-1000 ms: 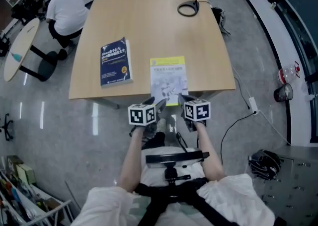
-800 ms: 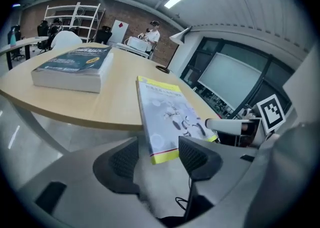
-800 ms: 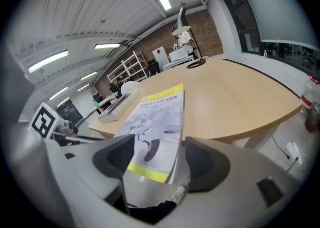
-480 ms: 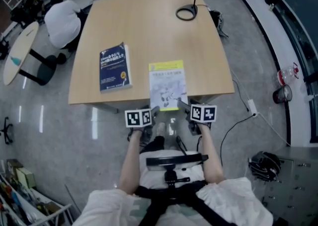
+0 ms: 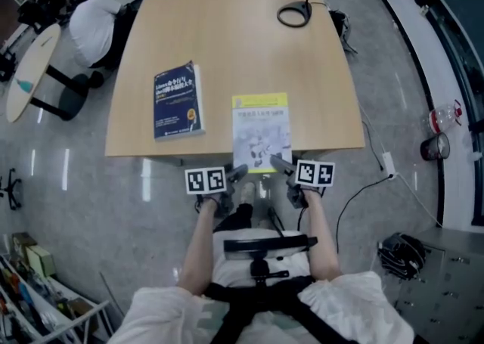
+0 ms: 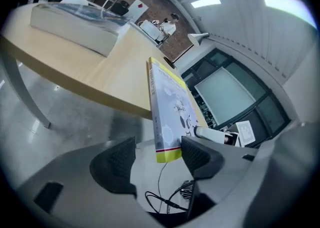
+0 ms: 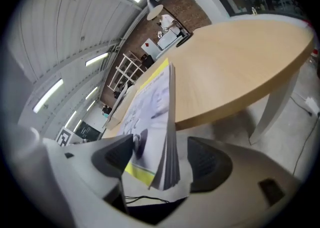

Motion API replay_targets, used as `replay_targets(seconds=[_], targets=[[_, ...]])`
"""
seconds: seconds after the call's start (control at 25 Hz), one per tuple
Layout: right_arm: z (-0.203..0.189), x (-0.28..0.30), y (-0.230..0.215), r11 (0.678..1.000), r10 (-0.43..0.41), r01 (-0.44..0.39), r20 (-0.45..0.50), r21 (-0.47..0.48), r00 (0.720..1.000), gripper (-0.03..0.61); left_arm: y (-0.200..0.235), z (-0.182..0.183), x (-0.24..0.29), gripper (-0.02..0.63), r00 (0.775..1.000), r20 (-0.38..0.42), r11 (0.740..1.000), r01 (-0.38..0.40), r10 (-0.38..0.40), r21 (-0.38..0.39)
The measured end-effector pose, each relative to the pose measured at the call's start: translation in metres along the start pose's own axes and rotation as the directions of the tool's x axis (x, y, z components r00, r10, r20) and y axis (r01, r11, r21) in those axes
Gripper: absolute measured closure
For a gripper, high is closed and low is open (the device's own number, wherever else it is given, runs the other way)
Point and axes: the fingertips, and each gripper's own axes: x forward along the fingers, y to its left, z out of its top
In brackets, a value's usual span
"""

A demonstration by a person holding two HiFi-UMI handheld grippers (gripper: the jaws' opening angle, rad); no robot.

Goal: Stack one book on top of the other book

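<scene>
Okay, head view: white book (image 5: 261,127) lies at the table's (image 5: 227,32) near edge, its near end hanging over; blue book (image 5: 178,99) lies flat to its left, well apart. Left gripper (image 5: 239,175) and right gripper (image 5: 281,164) sit at the white book's two near corners. Left gripper view: jaws spread, have just been opening; the book's near left corner is between them, close to the right-hand pad, but neither pad clamps it. Blue book shows far off on the table. Right gripper view: jaws wide, also just been opening; the book's page edge stands between the pads with gaps on both sides, not pinched. Step looks like getting a two-handed grip on the white book; stacking not started. Next move likely calls for both jaws to close on the overhanging end, then lift level, carry left and set it squarely on the blue book.
</scene>
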Motion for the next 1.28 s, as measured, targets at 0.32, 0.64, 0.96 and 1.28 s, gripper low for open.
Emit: replay_targets(seconds=[0.32,0.64,0.96,1.28], targets=[[-0.004,0.009,0.006,0.996,0.073,-0.072,-0.008,0.058,0.997,0.239,-0.013,0.002,0.018,0.341,0.994,-0.051,0.995,0.096,-0.096,0.008],[-0.015,0.026,0.028,0.988,0.148,-0.143,-0.109,0.052,0.983,0.239,-0.019,0.004,0.022,0.342,0.995,-0.071,0.995,0.080,-0.076,0.055],[-0.005,0.014,0.040,0.994,0.102,-0.104,-0.074,-0.027,0.992,0.402,-0.021,0.009,0.016,0.387,0.998,-0.062,0.996,0.019,-0.014,0.086],[-0.004,-0.001,0.051,0.976,0.003,-0.012,-0.039,-0.218,0.999,0.451,-0.042,0.013,0.004,0.460,0.994,-0.001,0.952,-0.102,0.107,0.287]])
